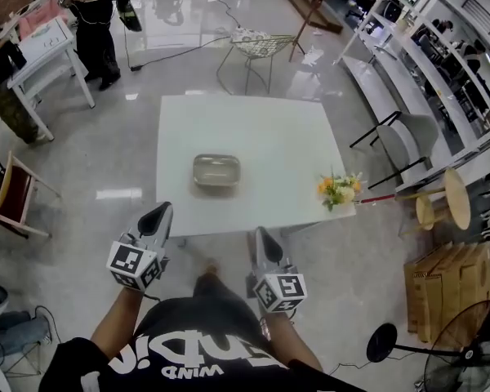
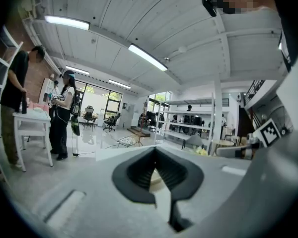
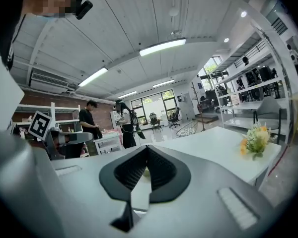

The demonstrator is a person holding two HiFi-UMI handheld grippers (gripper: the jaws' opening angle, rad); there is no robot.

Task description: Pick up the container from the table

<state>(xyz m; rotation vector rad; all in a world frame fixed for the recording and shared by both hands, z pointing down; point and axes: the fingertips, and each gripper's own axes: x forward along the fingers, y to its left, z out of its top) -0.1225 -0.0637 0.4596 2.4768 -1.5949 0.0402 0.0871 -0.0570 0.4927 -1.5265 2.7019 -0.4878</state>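
Note:
A clear, rounded rectangular container (image 1: 216,171) lies on the white square table (image 1: 253,129), near the middle of its front half. Both grippers hang short of the table's front edge and point toward it. My left gripper (image 1: 161,210) is shut with nothing in it, below and left of the container. My right gripper (image 1: 261,234) is shut and empty too, below and right of the container. In the left gripper view the dark pads (image 2: 139,170) meet at the tip, and the pads (image 3: 161,172) in the right gripper view do the same.
A small bunch of yellow and white flowers (image 1: 339,189) stands at the table's front right corner. Beyond the table is a wire chair (image 1: 261,49). Two people stand by a white table (image 1: 45,51) at far left. A wooden chair (image 1: 12,198) is left, stools (image 1: 449,198) right.

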